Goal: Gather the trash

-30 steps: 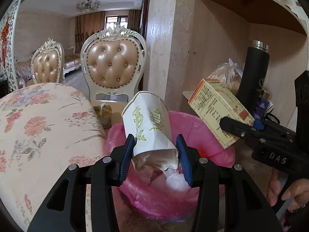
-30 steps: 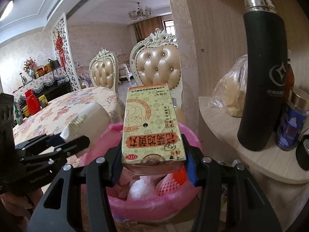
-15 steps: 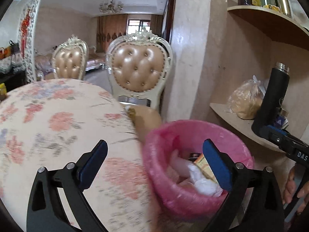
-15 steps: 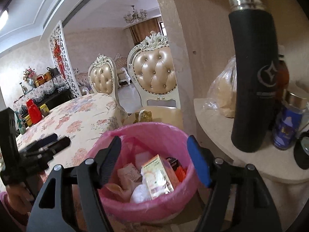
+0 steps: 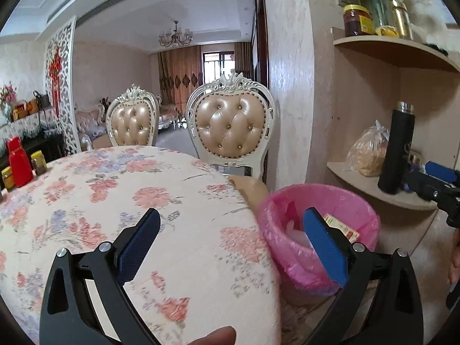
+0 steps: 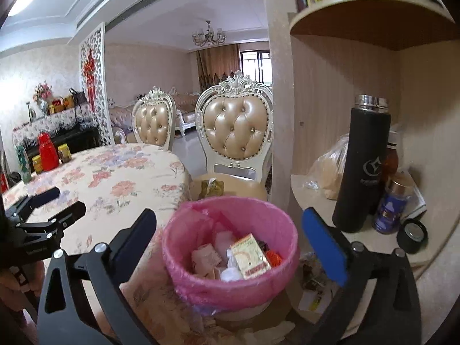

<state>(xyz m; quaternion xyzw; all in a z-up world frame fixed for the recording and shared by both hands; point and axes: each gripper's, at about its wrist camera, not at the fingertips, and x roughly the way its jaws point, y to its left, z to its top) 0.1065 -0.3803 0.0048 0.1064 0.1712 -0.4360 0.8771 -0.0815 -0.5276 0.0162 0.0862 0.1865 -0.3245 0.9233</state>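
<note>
Beside the floral table [image 5: 115, 201], both claws [image 5: 227, 235] [image 6: 230, 238] just opened, empty.

Your pink-lined trash bin [image 6: 230, 247] stands upright just beside the edge of the floral-clothed bench [image 6: 120, 184], below the curved shelf. Inside it you can see the yellow-green medicine box [image 6: 250, 256] lying tilted on top, resting against white crumpled wrappers [image 6: 230, 273] and a pale crushed piece, possibly the paper cup [image 6: 205, 258], with something red beside the box.
</note>
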